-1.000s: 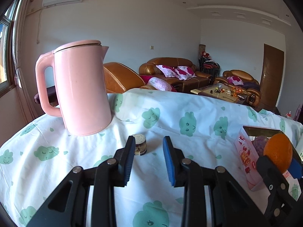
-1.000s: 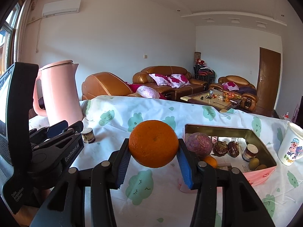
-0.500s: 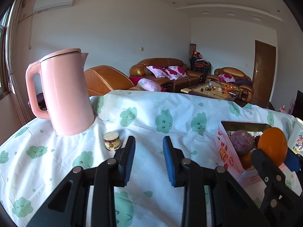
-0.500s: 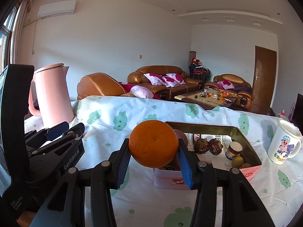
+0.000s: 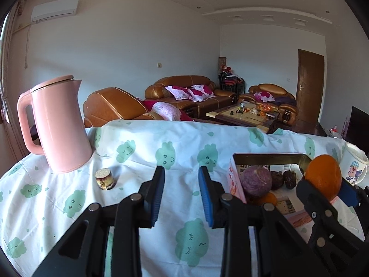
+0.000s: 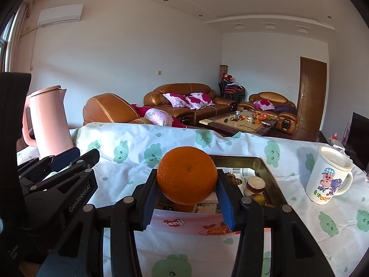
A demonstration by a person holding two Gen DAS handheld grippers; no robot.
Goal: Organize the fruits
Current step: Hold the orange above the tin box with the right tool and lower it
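Orange (image 6: 186, 175) clamped in right gripper (image 6: 187, 204), above near wall of tin (image 6: 268, 169). Left gripper (image 5: 181, 192) empty, jaws apart, left of tin.

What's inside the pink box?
The pink box holds a round purple fruit, two dark wrinkled fruits, a small orange fruit and a small cork-lidded jar. The big orange covers the rest.

Both wrist views face, perhaps slightly downward, the tin (image 5: 269, 157).
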